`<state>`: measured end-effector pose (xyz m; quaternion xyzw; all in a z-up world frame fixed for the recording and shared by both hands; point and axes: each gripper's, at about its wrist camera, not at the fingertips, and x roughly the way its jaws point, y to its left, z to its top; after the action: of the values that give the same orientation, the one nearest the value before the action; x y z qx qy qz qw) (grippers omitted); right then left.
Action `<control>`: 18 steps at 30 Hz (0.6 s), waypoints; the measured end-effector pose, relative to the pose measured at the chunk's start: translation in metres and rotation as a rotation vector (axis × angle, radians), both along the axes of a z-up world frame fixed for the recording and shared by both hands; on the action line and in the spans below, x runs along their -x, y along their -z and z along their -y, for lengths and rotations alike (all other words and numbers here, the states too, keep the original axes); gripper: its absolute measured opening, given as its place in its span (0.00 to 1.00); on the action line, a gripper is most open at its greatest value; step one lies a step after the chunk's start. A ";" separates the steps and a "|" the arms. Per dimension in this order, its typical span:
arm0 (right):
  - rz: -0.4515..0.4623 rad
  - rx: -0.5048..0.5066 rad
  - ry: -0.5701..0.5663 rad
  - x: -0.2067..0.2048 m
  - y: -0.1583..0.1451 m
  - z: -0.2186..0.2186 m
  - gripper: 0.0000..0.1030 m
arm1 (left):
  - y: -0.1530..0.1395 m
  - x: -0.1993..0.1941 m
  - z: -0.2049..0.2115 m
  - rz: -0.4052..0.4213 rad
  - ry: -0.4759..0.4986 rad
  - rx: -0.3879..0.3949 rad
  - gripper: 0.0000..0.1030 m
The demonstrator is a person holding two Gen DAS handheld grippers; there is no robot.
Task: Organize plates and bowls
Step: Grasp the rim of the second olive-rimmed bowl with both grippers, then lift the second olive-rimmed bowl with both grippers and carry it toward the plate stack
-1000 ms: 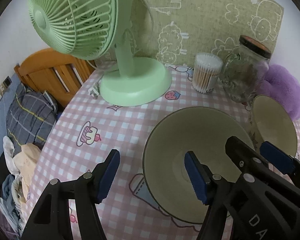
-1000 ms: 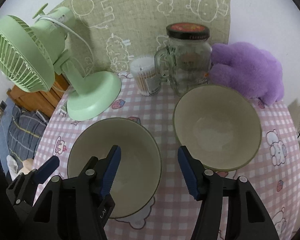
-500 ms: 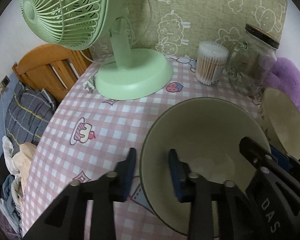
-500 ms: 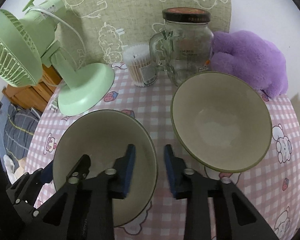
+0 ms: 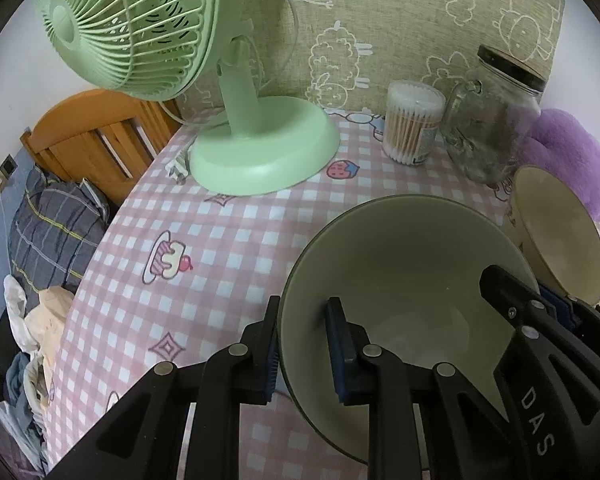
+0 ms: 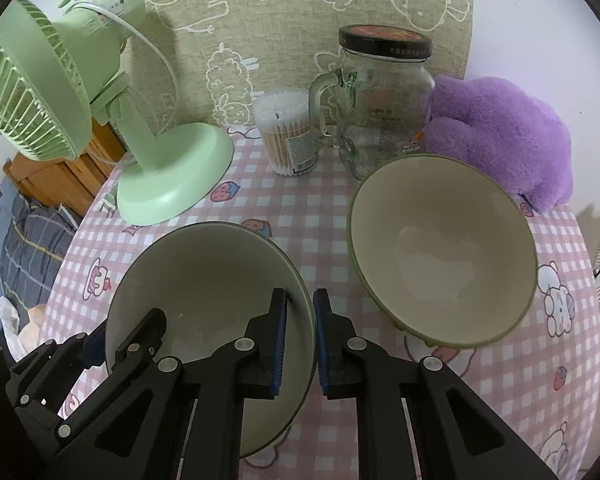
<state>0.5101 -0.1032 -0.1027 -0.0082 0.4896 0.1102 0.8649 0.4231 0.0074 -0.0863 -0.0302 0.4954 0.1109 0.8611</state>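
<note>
Two cream bowls with green rims stand on the pink checked tablecloth. The near bowl (image 5: 400, 280) (image 6: 208, 280) is held from both sides. My left gripper (image 5: 302, 348) is shut on its left rim, one pad inside and one outside. My right gripper (image 6: 300, 340) is shut on its right rim in the same way. The right gripper also shows in the left wrist view (image 5: 556, 312), and the left gripper shows in the right wrist view (image 6: 96, 344). The second bowl (image 6: 440, 256) (image 5: 556, 236) stands free to the right.
At the back stand a green desk fan (image 5: 260, 152) (image 6: 168, 172), a tub of cotton swabs (image 5: 412, 124) (image 6: 288, 136), a glass jar mug (image 5: 496, 120) (image 6: 380, 104) and a purple plush toy (image 6: 500, 136). The table edge drops off on the left, with a wooden bed frame (image 5: 96, 136) beyond it.
Both grippers went from wide open to shut on opposite rims of the near bowl, having moved forward over it.
</note>
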 end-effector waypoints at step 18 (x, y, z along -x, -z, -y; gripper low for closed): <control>0.023 -0.005 0.012 0.063 -0.042 0.012 0.16 | -0.041 0.059 0.005 0.033 0.021 0.020 0.19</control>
<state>0.4475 -0.1154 -0.0608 -0.0047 0.4795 0.1062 0.8711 0.3642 0.0020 -0.0452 -0.0356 0.4822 0.0965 0.8700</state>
